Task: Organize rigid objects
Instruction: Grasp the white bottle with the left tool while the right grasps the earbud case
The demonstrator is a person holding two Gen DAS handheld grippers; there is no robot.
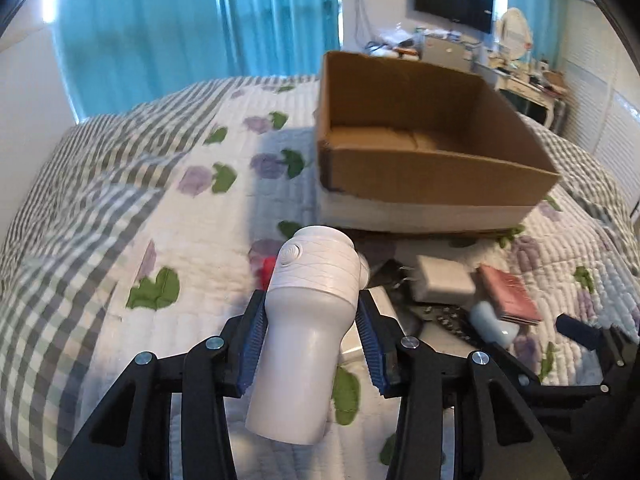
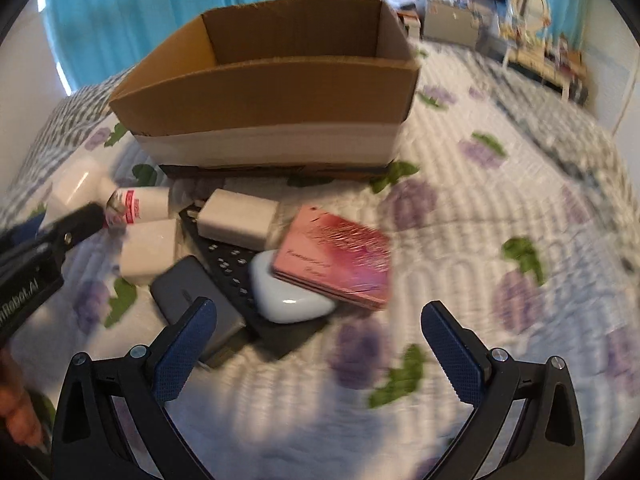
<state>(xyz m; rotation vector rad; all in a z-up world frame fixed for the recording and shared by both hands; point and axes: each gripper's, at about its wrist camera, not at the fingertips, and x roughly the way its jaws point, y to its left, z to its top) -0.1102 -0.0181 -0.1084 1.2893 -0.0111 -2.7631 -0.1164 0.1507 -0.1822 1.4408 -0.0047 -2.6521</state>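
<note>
My left gripper [image 1: 310, 308] is shut on a white bottle-shaped device [image 1: 308, 312] and holds it above the quilt, short of the open cardboard box [image 1: 432, 168]. My right gripper [image 2: 318, 320] is open and empty, just in front of a pile of objects: a white charger [image 2: 236, 218], a pink card case [image 2: 336, 256], a white earbud case [image 2: 288, 292], a dark power bank [image 2: 196, 300], a black keyboard-like slab [image 2: 236, 264], a white block [image 2: 148, 250] and a white bottle with a red label [image 2: 140, 202]. The box [image 2: 272, 92] stands behind the pile. The left gripper shows at the left edge of the right wrist view [image 2: 60, 232].
Everything lies on a bed with a quilted floral cover [image 1: 160, 200]. Blue curtains [image 1: 160, 20] hang behind. A cluttered desk [image 1: 520, 76] and a wall TV [image 1: 452, 0] are at the far right. The pile also shows in the left wrist view [image 1: 460, 292].
</note>
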